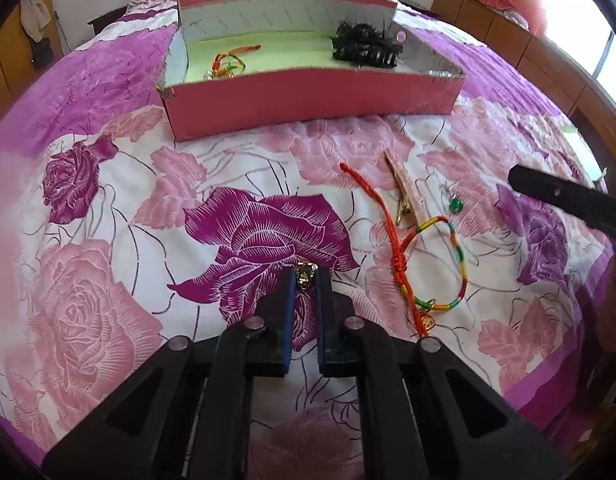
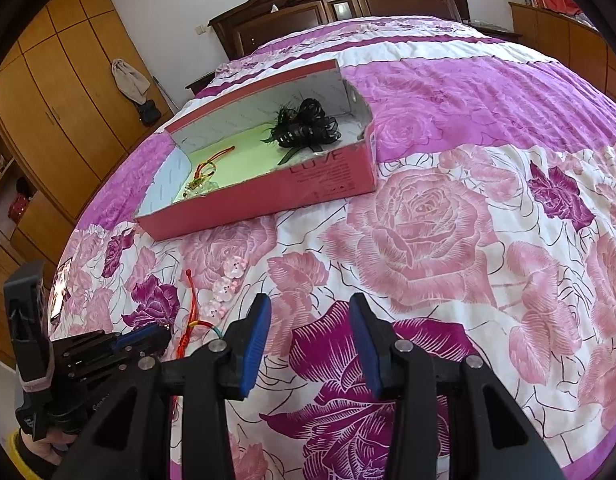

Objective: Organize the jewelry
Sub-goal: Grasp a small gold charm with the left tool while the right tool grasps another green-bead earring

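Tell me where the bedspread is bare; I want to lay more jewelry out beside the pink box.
Free: the bedspread left of the left gripper, up to the pink box, and the stretch ahead and right of the right gripper. Crowded: around the braided bracelet, hair clip and green bead.

We can read one word only: "LOVE" in large thin capitals on the long outer side wall of the pink box (image 2: 331,176), seen from the right wrist view, its top edge partly cut by the rim. Below it we see several lines of smaller print and a few tiny symbols on the same wall, all too small and blurred for us to read.
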The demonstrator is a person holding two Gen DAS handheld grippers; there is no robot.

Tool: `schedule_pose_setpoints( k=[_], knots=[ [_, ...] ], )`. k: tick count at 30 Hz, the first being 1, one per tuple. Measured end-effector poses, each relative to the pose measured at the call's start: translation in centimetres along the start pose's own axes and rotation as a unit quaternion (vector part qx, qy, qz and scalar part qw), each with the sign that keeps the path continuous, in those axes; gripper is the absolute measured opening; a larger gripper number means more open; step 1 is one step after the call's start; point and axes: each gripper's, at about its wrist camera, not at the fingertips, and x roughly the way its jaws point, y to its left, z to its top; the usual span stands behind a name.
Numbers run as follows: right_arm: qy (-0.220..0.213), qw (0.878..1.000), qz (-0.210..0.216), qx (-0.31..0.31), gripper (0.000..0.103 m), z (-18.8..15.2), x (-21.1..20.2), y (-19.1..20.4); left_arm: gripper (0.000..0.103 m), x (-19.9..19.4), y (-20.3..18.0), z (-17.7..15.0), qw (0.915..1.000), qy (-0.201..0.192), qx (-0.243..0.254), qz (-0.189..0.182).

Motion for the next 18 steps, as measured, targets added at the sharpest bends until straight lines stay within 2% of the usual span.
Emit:
schedule_pose_setpoints(
  k=[11, 18],
  knots=[
    [0.015, 1.0, 0.0, -0.024, 0.043, 0.2, 1.2, 1.5, 0.0, -1.9, 1.0, 1.8, 0.999, -0.043, -0.014, 0.001],
    [0.04, 0.998, 0.006, -0.048, 0.032, -0.2, 3.1, 3.1, 0.0, -1.9, 2.0, 2.0, 0.9983, -0.048, -0.032, -0.006]
  ],
)
